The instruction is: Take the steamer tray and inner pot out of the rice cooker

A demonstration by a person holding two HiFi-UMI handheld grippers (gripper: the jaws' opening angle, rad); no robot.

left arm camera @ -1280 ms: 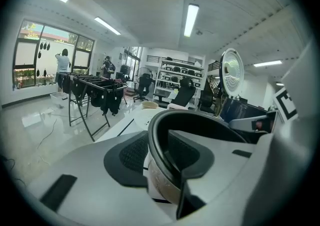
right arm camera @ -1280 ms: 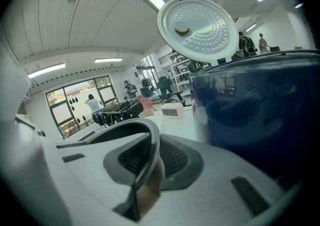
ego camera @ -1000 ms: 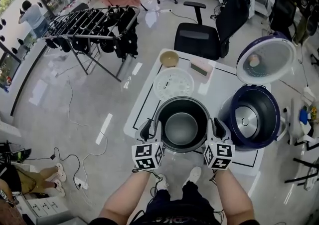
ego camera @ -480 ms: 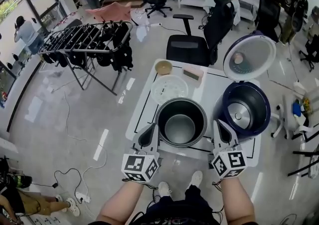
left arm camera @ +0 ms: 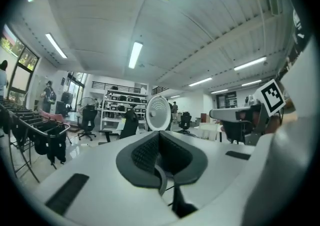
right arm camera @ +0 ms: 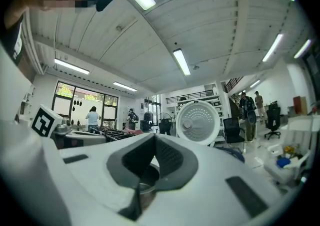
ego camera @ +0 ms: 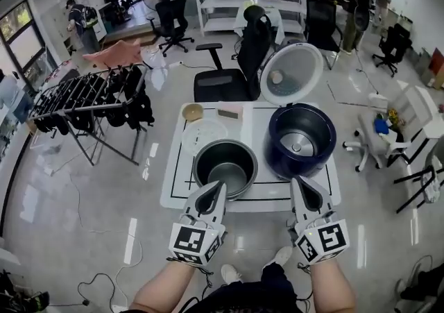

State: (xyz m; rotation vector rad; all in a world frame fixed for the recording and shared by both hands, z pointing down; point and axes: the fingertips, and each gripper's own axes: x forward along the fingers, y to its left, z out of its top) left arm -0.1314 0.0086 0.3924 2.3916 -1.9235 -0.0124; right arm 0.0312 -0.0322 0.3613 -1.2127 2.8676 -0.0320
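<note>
Left gripper point(ego camera: 216, 191) and right gripper point(ego camera: 304, 189), both closed, face one inner pot point(ego camera: 225, 164).

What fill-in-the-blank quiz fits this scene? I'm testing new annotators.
1. The rice cooker has its lid standing ____.
2. In the head view, the inner pot sits on the table to the ____ of the rice cooker.
3. The left gripper and right gripper have jaws ____, holding nothing.
Answers: open; left; shut.

The inner pot point(ego camera: 225, 167) stands left of the rice cooker point(ego camera: 275, 144), steamer tray point(ego camera: 203, 135) behind the pot.
</note>
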